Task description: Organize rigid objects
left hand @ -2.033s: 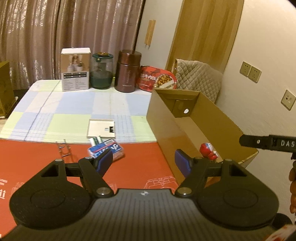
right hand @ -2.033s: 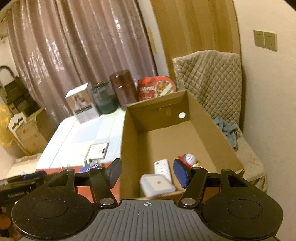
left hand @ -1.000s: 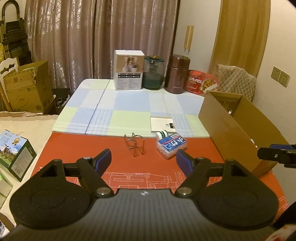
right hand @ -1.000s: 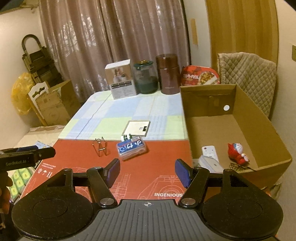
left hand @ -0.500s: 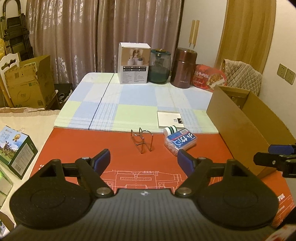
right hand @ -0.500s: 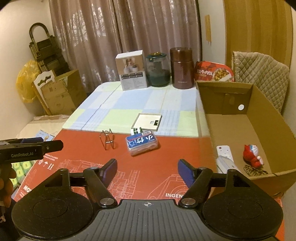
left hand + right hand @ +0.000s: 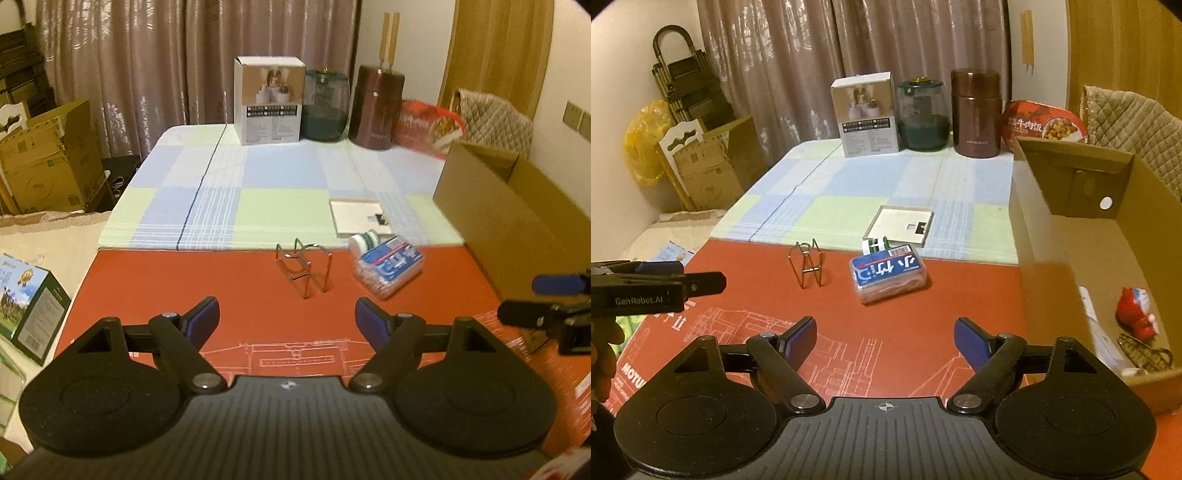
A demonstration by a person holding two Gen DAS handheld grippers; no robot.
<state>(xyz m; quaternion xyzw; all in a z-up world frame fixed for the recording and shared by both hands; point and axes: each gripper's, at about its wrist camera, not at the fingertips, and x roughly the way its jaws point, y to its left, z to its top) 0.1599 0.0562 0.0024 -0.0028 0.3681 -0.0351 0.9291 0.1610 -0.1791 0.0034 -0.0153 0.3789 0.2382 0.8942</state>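
Progress looks partial: cardboard box (image 7: 1067,258) already holds a red toy (image 7: 1136,308); beside it wait a wire stand (image 7: 809,267) and blue packet (image 7: 888,273); both hand-held grippers, left (image 7: 286,319) and right (image 7: 884,339), gape empty, the right's jaws having just been opening.

"GenRobot.AI" on left gripper (image 7: 690,284); "小竹" on blue-labelled pack (image 7: 888,275); "牛肉饭" on red bowl (image 7: 1043,127)
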